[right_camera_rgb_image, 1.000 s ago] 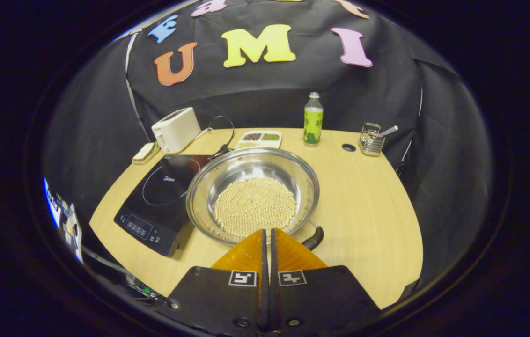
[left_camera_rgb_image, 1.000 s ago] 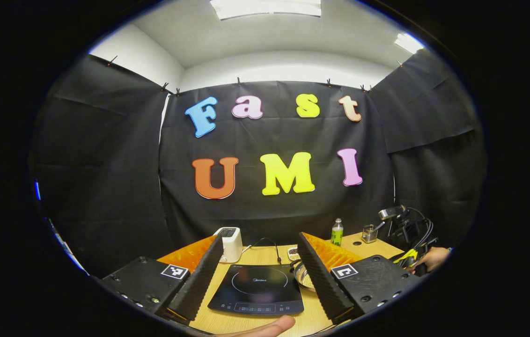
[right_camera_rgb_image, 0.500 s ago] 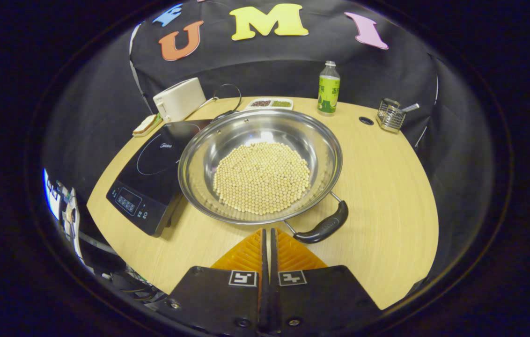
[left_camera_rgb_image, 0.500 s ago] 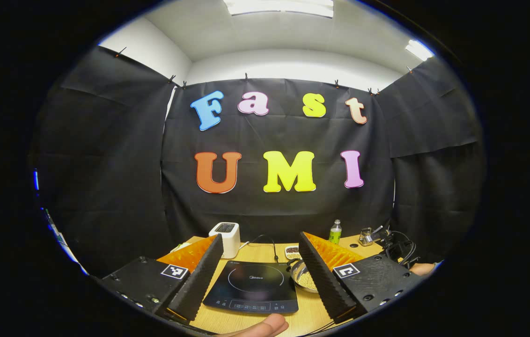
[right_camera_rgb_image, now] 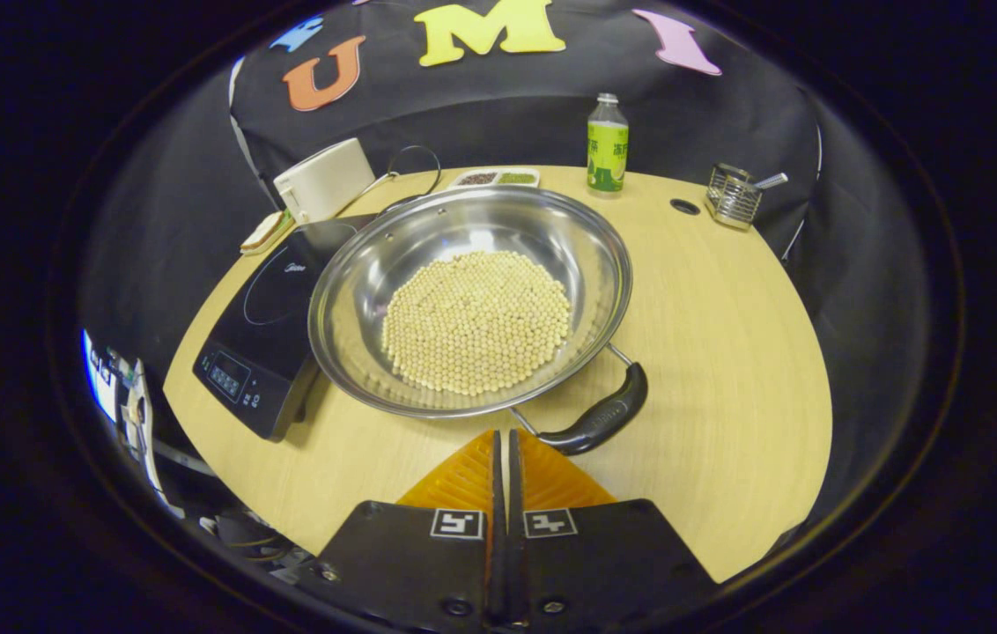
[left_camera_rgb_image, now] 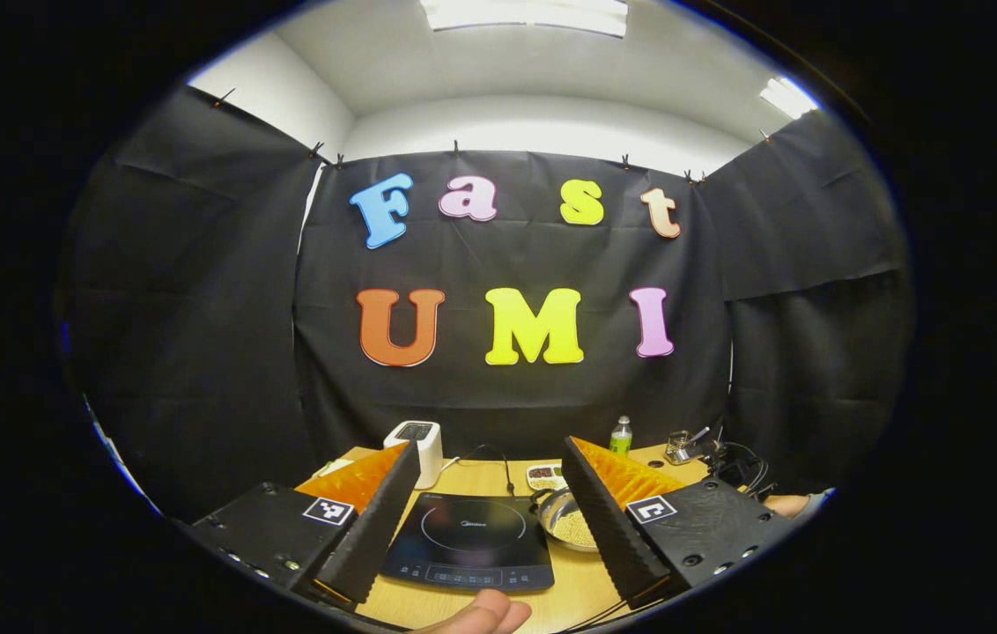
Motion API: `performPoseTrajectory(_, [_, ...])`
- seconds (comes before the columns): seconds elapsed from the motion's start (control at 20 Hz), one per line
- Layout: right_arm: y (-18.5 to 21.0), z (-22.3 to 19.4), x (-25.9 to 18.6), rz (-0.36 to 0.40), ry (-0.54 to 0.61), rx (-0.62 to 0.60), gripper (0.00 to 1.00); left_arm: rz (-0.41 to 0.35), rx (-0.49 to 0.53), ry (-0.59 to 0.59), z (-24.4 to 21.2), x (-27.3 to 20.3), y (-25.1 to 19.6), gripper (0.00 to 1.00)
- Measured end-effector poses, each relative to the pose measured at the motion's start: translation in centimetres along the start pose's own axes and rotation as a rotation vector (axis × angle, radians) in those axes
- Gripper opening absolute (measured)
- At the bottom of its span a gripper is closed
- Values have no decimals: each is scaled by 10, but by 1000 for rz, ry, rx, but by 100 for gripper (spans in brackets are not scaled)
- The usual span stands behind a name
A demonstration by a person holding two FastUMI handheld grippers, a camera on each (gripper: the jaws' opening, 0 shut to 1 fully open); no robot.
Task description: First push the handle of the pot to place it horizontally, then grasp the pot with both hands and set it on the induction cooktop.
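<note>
Pot [right_camera_rgb_image: 470, 299] handle [right_camera_rgb_image: 597, 421] just ahead — right of right claw [right_camera_rgb_image: 503, 440] tips.

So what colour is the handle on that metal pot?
Black, on the pot's handle; clearest in the right gripper view.

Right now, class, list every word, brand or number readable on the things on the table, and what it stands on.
Induction cooktop: brand mark and panel symbols, too blurred to read.
Bottle: label print too small to read.
Right gripper: square coded tags, no words.
Nothing reads clearly.
</note>
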State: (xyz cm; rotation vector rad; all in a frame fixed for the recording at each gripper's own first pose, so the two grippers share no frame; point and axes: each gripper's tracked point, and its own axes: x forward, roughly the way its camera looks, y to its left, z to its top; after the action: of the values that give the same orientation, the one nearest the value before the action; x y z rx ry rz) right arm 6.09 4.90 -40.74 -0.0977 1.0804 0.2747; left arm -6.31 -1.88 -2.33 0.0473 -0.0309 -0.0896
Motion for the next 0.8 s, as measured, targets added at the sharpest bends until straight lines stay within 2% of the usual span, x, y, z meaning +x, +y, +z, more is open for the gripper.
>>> performPoseTrajectory(0.25, [-13, 1, 6, -18, 0, 8, 4, -26, -9, -2, 1, -3, -7, 96])
performPoseTrajectory(0.55, [-27, 6, 9, -43, -4, 8, 4, 31, 35, -12, -2, -1, 7, 96])
performPoseTrajectory(0.8, [-41, 11, 14, -60, -7, 29, 4, 49, 48, -14, -3, 0, 13, 96])
